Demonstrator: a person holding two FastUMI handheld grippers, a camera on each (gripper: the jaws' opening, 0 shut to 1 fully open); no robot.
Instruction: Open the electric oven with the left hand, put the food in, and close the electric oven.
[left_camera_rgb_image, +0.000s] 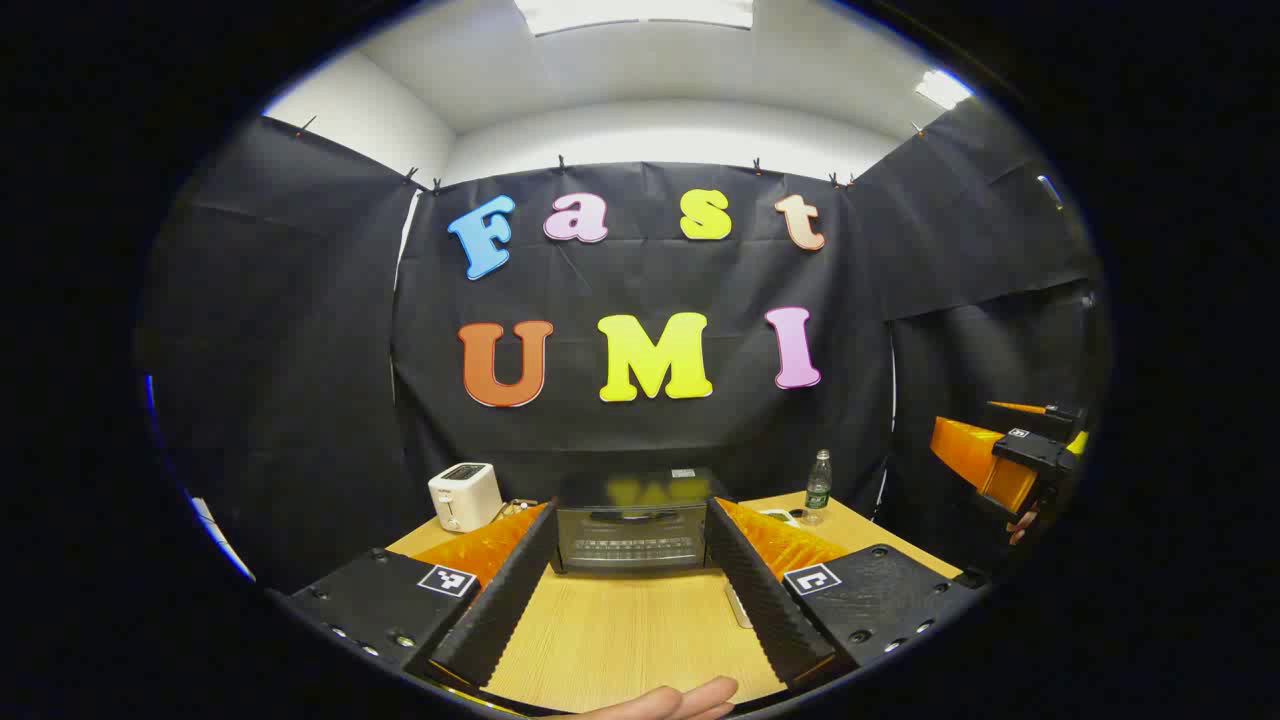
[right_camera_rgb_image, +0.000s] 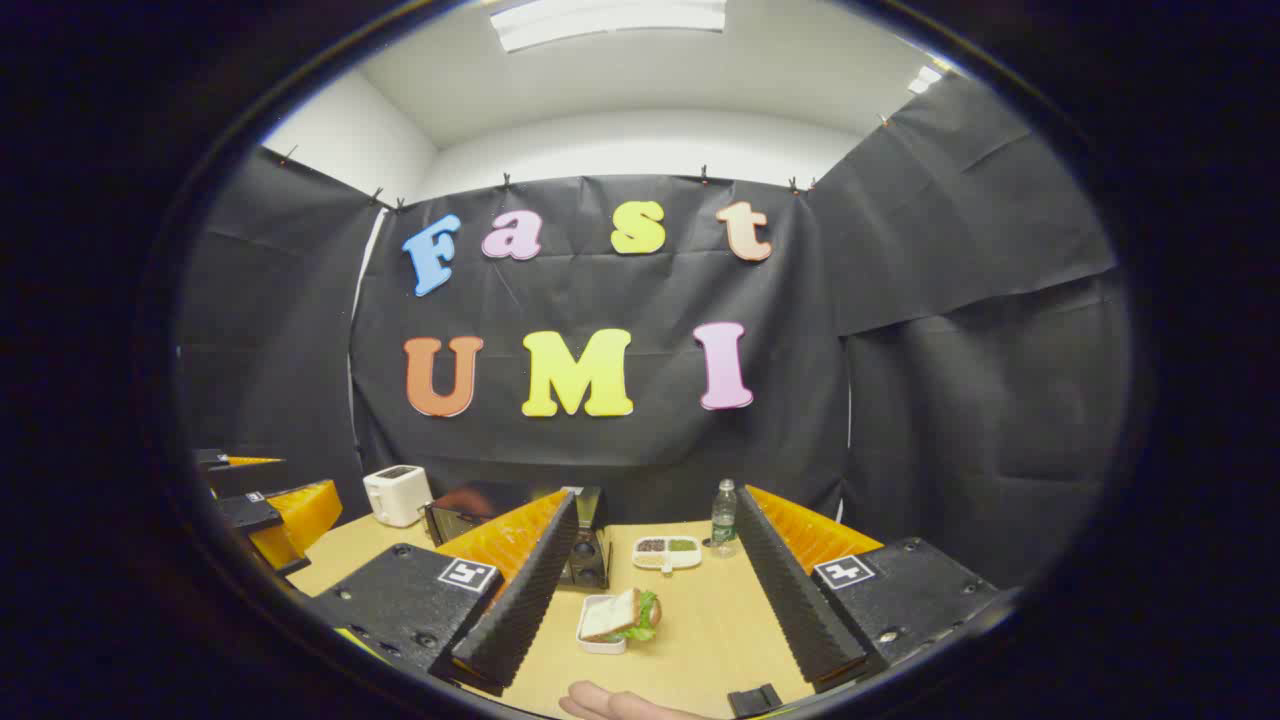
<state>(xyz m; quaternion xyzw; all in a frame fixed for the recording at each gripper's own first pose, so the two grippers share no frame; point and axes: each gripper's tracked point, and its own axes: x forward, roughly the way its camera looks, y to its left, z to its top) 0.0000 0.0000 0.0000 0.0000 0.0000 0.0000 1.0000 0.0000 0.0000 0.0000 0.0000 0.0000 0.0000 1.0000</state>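
Nothing done yet: oven (left_camera_rgb_image: 633, 535) door closed, sandwich (right_camera_rgb_image: 622, 613) on table (right_camera_rgb_image: 700, 640). Left gripper (left_camera_rgb_image: 635, 600) and right gripper (right_camera_rgb_image: 655, 600) jaws apart, empty.

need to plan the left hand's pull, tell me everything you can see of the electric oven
The electric oven is a small dark box with a glossy top that mirrors the wall. Its glass door is shut, with a bar handle across the upper front and a wire rack showing behind the glass. It stands upright on the wooden table near the back wall, straight ahead between the open left gripper fingers, untouched. A white toaster stands apart beside it.
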